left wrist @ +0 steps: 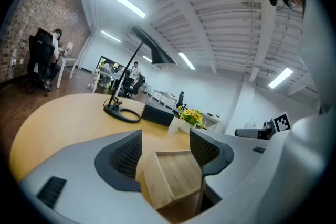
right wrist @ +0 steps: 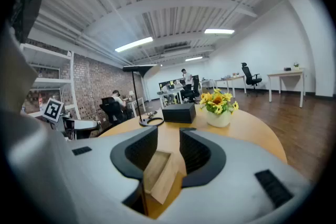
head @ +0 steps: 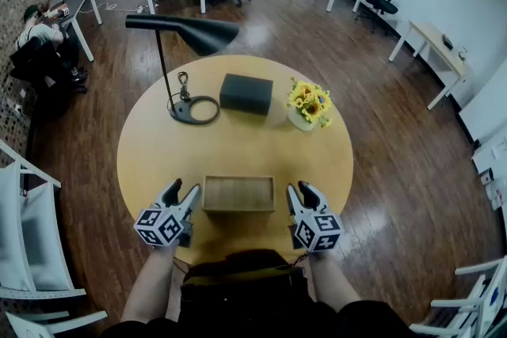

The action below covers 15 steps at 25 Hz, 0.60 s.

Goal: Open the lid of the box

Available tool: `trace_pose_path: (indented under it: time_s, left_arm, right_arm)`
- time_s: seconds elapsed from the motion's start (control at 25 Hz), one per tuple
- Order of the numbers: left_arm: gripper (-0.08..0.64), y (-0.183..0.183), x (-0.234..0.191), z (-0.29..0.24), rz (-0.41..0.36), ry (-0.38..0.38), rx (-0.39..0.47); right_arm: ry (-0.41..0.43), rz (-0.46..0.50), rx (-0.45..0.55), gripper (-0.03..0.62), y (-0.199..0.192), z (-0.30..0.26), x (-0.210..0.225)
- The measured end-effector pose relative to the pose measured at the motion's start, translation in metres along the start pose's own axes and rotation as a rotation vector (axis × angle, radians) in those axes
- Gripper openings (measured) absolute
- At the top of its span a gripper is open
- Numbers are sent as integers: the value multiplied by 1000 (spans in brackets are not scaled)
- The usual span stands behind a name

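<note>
A flat wooden box (head: 238, 194) lies near the front edge of the round table (head: 238, 146), its top panel level. My left gripper (head: 184, 190) is just off the box's left end and my right gripper (head: 299, 189) just off its right end. Both point away from me. In the left gripper view the open left gripper (left wrist: 165, 140) frames a corner of the box (left wrist: 176, 176), which touches neither pad. In the right gripper view the right gripper (right wrist: 168, 136) is also open, with the other end of the box (right wrist: 157, 176) low in the gap, untouched.
A black desk lamp (head: 194, 32) stands at the table's back left on a ring base (head: 195, 109). A black box (head: 246, 93) and a vase of yellow flowers (head: 310, 103) sit behind the wooden box. White chairs (head: 24, 233) stand left of the table.
</note>
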<state>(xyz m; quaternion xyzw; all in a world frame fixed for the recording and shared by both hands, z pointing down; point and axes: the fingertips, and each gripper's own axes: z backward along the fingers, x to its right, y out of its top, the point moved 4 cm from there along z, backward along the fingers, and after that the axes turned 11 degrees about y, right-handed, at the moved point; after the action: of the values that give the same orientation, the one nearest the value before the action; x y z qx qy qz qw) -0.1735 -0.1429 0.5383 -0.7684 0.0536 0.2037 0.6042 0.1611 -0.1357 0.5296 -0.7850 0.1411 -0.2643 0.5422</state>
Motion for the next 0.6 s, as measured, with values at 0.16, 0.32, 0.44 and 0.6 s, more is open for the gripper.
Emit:
trace_pose_path:
  time_s: [0.16,0.32,0.44,0.6]
  left_arm:
    - [278,-30,-8,-27,96,35,-114]
    - [278,-66,-13,-43,144,88,-231]
    - [278,-84,-15,-48,174,109,-286]
    - [278,-92,-16,-48,207,109,-301]
  right_arm:
    - [8,-8,-104,135,-22,-23,5]
    - [20,-35,-198,135,-49,-36,4]
    - [20,-48,-254,135,-67,-41,0]
    - [17,-67,-305,135,-83,-43,-2]
